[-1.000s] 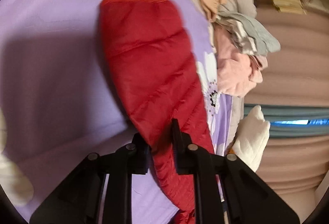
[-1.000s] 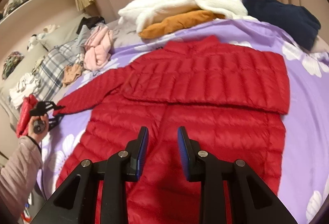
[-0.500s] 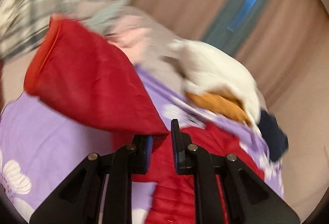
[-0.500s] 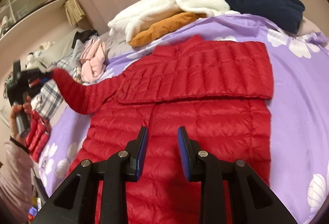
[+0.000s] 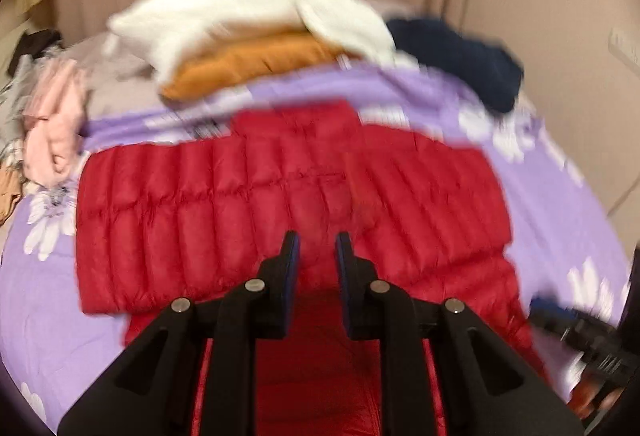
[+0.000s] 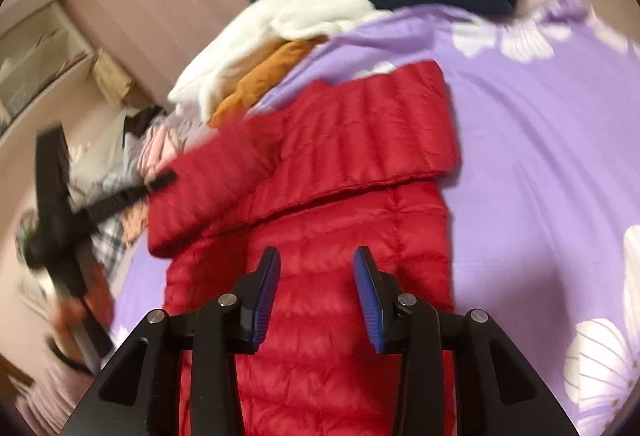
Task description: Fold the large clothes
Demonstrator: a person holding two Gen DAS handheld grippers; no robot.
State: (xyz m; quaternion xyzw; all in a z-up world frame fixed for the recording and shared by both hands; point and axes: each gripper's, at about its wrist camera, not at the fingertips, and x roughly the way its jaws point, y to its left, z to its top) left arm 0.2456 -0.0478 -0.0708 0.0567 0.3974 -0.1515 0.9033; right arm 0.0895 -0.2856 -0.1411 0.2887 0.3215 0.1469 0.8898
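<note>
A red quilted puffer jacket (image 5: 292,203) lies flat on the purple floral bedspread (image 6: 540,163), both sleeves folded across its chest. My left tongs (image 5: 317,256) hover over its middle, parted and holding nothing. My right tongs (image 6: 316,290) hang wide open above its lower body (image 6: 320,316), also holding nothing.

jacket (image 5: 248,203): red quilted | bedsheet (image 6: 540,139): lilac, white flowers | sweaters (image 5: 248,15): white, orange, navy
</note>
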